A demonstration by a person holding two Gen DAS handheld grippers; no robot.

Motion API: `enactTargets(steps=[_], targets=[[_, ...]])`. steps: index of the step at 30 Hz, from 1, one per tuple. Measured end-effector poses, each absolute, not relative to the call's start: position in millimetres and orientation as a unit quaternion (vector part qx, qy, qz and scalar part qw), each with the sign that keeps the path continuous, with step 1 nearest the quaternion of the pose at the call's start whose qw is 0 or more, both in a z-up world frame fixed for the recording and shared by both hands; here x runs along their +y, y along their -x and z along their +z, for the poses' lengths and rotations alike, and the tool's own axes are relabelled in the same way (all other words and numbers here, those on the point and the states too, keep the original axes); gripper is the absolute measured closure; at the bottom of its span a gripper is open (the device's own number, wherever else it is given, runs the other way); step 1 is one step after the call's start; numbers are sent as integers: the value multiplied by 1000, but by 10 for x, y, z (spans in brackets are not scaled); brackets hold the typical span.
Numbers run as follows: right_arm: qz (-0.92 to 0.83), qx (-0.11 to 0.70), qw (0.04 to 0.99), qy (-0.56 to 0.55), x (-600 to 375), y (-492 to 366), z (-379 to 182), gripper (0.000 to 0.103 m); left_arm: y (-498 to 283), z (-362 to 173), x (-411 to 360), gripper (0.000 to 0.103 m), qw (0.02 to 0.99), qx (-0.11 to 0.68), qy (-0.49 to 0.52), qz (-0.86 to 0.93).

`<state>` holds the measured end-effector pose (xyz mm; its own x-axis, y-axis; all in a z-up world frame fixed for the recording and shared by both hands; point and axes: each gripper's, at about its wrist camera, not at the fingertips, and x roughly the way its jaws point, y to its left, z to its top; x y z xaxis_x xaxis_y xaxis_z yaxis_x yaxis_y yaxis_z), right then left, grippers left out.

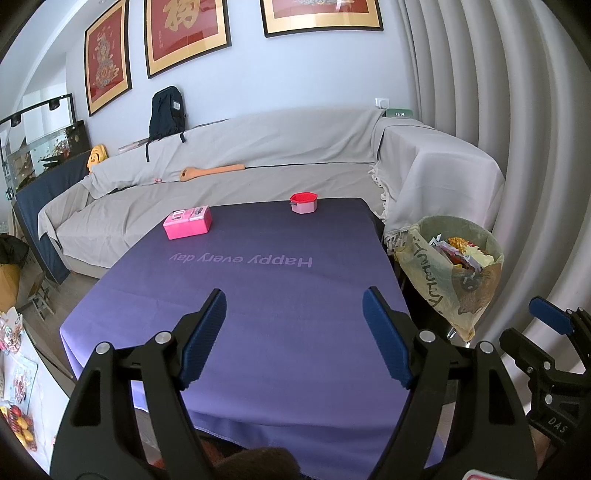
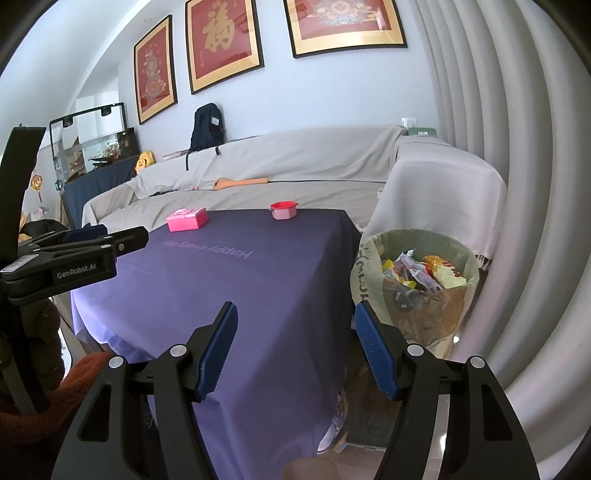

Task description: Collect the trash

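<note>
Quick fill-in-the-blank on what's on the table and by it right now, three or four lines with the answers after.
1. The bag full of wrappers stands off the table's ____ side.
2. Both the left gripper and the right gripper are ____.
3. The purple tablecloth reads "Happy every ____".
4. The pink box sits ____ of the small red-rimmed container.

Answers: right; open; day; left

The right gripper (image 1: 554, 325) is cut off by the right edge of the left wrist view, so only one blue pad shows there. The print on the pink box (image 1: 188, 222) is too small to read. Wrappers in the trash bag (image 2: 417, 280) are a jumble, none identifiable. The table (image 2: 221, 295) is draped to below its edge; its legs are hidden. The top framed pictures (image 1: 321, 14) are cropped by the frame.
</note>
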<state>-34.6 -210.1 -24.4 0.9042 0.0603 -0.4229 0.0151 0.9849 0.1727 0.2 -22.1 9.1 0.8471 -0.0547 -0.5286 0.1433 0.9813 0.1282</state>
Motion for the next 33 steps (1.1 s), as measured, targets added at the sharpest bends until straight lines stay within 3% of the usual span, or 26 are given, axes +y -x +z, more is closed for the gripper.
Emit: enactTargets(steps=[24,30,33], targets=[[9,228,970,-83,-2084,336,-270,41,-58,42,-167,30,952,285,-74,-80],[5,254,965,-59,-2030,137,-275,41,-437,-99,62,30,932,352,-33,-81],[31,272,961,-46,-1972,-180,-268,41,-1012,-272,450,30,920,389,-16,-46]])
